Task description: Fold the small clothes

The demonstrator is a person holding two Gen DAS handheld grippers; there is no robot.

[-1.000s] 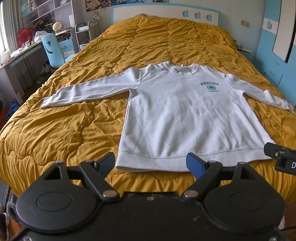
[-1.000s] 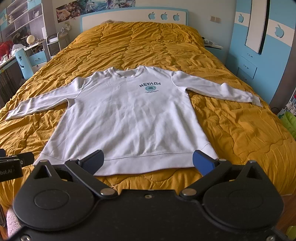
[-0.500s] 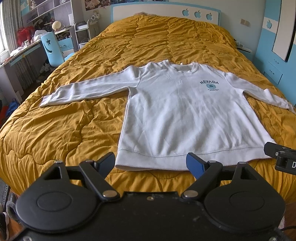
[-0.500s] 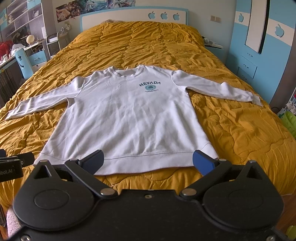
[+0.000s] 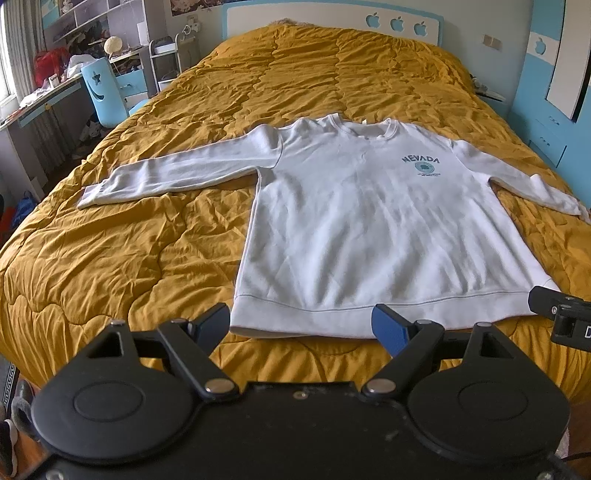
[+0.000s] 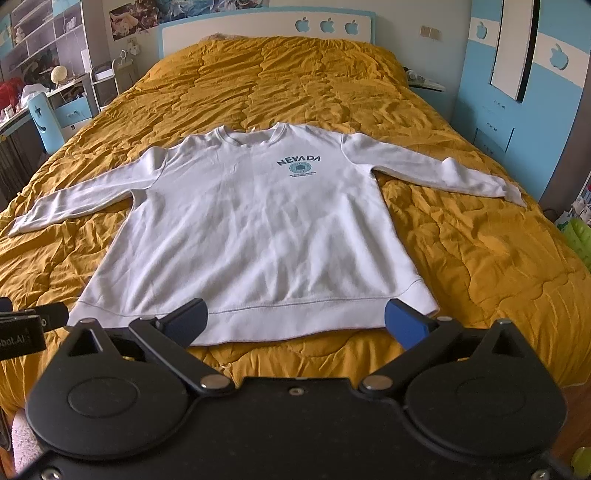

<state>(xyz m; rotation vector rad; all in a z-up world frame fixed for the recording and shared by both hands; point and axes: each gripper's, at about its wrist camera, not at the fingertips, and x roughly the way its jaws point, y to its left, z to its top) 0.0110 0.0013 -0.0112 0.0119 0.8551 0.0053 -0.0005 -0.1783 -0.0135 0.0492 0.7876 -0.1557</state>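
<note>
A white long-sleeved sweatshirt point(image 5: 373, 236) printed "NEVADA" lies flat, front up, on a mustard-yellow quilted bedspread point(image 5: 129, 258), its collar toward the headboard point(image 5: 332, 18) and its ribbed hem toward the cameras at the foot of the bed. Both sleeves are spread outward; in the left wrist view the cuff of the sleeve on the right of the picture runs to the frame's edge and is partly cut off, while the right wrist view shows that cuff whole. The left gripper point(image 5: 301, 326) hangs just short of the hem near the garment's lower left corner, its blue-tipped fingers point(image 5: 388, 326) spread wide and holding nothing. The right gripper point(image 6: 295, 321) sits likewise before the hem toward the lower right corner, fingers parted and empty; whether either gripper's tips touch the cloth cannot be told from these angles. Each camera catches only a black sliver of the other gripper at the picture's edge. The small lettering beneath the chest emblem is too fine to read. A cluttered desk point(image 5: 44, 96) and a blue chair point(image 5: 103, 96) stand to the left of the bed, their contents blurred by the fisheye lens.
</note>
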